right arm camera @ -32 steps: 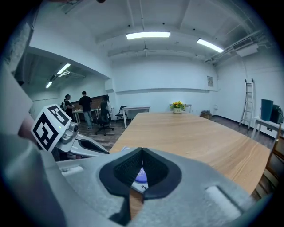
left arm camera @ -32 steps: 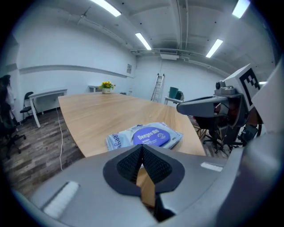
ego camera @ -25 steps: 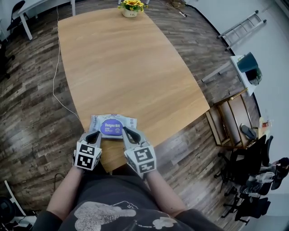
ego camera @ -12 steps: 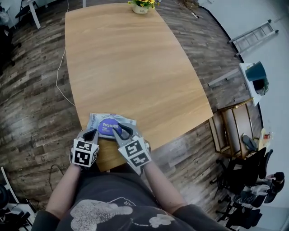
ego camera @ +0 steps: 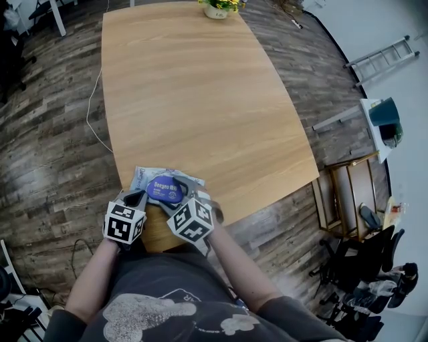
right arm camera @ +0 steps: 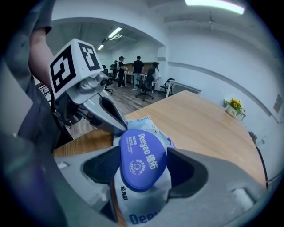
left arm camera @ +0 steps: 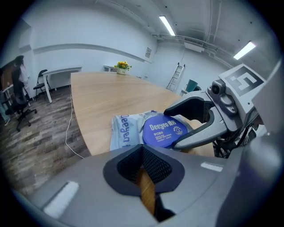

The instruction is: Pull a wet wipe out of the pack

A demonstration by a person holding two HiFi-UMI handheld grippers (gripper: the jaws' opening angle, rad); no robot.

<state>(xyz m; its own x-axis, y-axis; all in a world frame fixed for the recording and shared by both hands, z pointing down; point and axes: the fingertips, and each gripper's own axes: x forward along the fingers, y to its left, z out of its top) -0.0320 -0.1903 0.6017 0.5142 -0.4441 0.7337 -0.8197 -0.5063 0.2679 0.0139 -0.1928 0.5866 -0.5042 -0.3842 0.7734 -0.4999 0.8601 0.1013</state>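
Pale-blue wet wipe pack point(ego camera: 144, 178) lies flat on the wooden desk point(ego camera: 200, 80), close to the near edge, directly in front of the person. Its dark blue oval lid point(right arm camera: 143, 157) faces up.

Left gripper point(left arm camera: 144, 166): jaws clenched together, nothing seen between them, only the desk's wood showing through the slit. In the right gripper view its tip sits at the pack's left edge.

Right gripper point(right arm camera: 144, 170): tilted down over the pack, jaws opening. The blue lid stands between them, and the pads are spread to either side and not pressing on it.

A pot of yellow flowers point(ego camera: 219, 8) stands at the desk's far end.
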